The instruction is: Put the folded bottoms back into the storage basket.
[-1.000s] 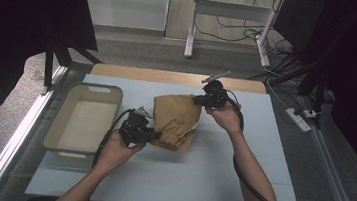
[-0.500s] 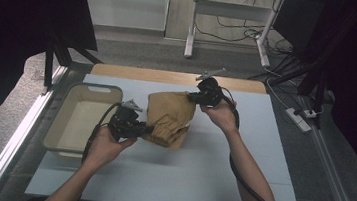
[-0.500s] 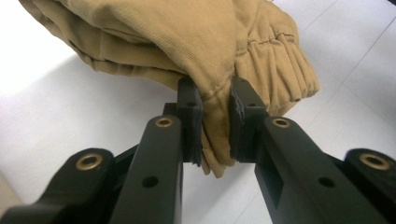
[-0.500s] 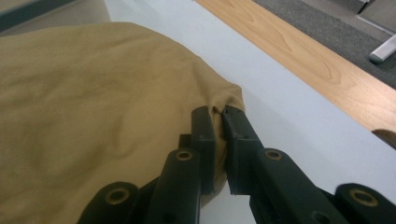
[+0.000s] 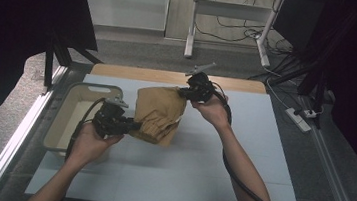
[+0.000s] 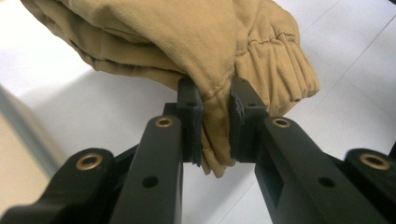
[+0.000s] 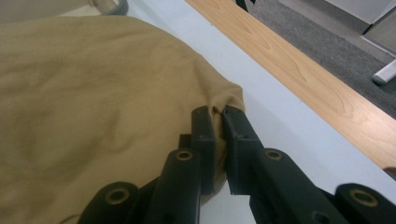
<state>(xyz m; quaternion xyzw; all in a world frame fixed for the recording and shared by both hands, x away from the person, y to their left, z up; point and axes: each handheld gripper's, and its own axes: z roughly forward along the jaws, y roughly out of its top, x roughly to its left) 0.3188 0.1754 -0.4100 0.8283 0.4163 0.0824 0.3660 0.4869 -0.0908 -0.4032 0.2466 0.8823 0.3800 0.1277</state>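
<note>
Tan garment point(image 5: 157, 113), unlabelled, pinched by left gripper point(image 6: 215, 122) and right gripper point(image 7: 218, 122)

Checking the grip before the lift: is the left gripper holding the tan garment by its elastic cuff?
No, the left gripper pinches a fabric fold of the tan garment; the elastic cuff lies beside it.

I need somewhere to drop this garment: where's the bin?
In the high view the beige bin sits at the table's left edge, just left of the left gripper.
</note>
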